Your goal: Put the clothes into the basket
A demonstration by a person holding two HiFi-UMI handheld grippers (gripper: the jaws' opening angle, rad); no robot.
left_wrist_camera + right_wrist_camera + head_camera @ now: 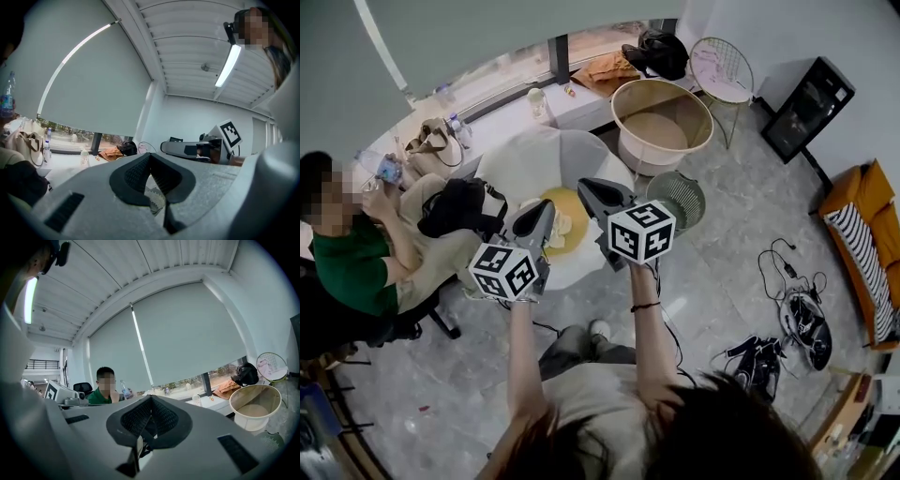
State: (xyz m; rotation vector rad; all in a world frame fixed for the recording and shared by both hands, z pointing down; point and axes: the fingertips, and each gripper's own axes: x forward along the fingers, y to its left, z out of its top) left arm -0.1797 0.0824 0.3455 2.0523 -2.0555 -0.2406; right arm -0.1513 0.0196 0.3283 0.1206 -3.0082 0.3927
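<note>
Both hand-held grippers are pressed together and empty: the left hand-held gripper and the right hand-held gripper. The yellow garment lies on the round white worktop, just beyond their tips. Expect it to be light, soft and limp, so it will drape and trail. Pinch a raised fold near its middle. The large basket stands far right of the worktop, with the mesh bin nearer. Lift high enough to clear the basket rim, and keep away from the seated person at left.
</note>
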